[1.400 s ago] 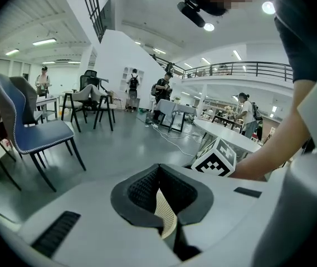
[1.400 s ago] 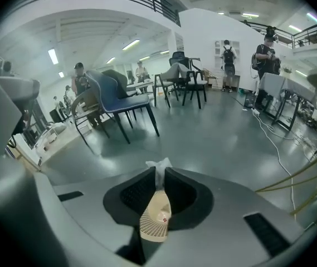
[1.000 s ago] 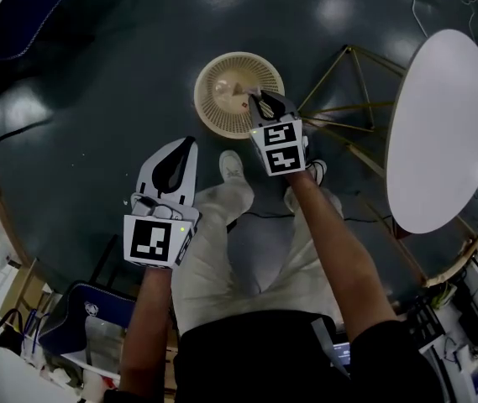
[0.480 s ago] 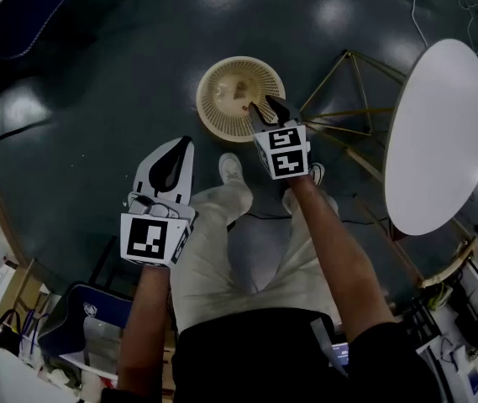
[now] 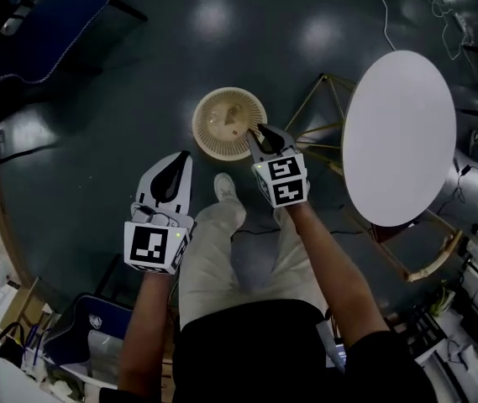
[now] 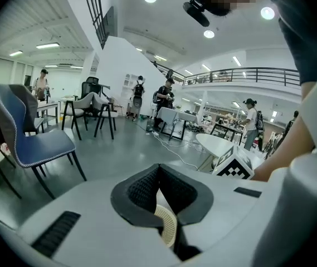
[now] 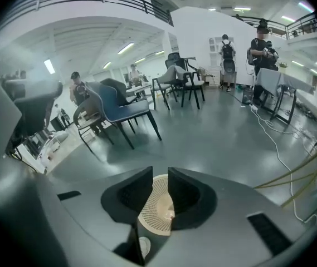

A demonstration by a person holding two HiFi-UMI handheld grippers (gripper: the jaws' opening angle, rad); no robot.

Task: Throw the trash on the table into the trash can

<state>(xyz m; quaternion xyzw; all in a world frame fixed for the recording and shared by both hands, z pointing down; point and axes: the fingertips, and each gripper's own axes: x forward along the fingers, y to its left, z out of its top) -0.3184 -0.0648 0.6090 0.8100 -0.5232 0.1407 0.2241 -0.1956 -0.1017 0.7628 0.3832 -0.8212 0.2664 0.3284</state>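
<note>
A beige mesh trash can (image 5: 229, 122) stands on the dark floor; a small scrap lies inside it. My right gripper (image 5: 260, 133) hangs over its near right rim. Its jaws have just been closing but still stand apart with nothing between them. In the right gripper view the trash can (image 7: 157, 204) shows through the gap of the right gripper (image 7: 159, 185). My left gripper (image 5: 178, 159) is shut and empty, lower left of the can and apart from it. In the left gripper view the left gripper (image 6: 158, 177) has its pads together, with the trash can (image 6: 167, 225) showing below them.
A white round table (image 5: 398, 137) on gold wire legs (image 5: 318, 112) stands to the right of the can. The person's shoe (image 5: 224, 187) is just below it. A blue chair (image 5: 28, 15) sits at the upper left, a bag (image 5: 96, 326) at the lower left. People stand far off.
Both grippers have lifted away from the floor, and the can and table look smaller. The right gripper stays over the can's rim, with its jaws narrower than half a second ago.
</note>
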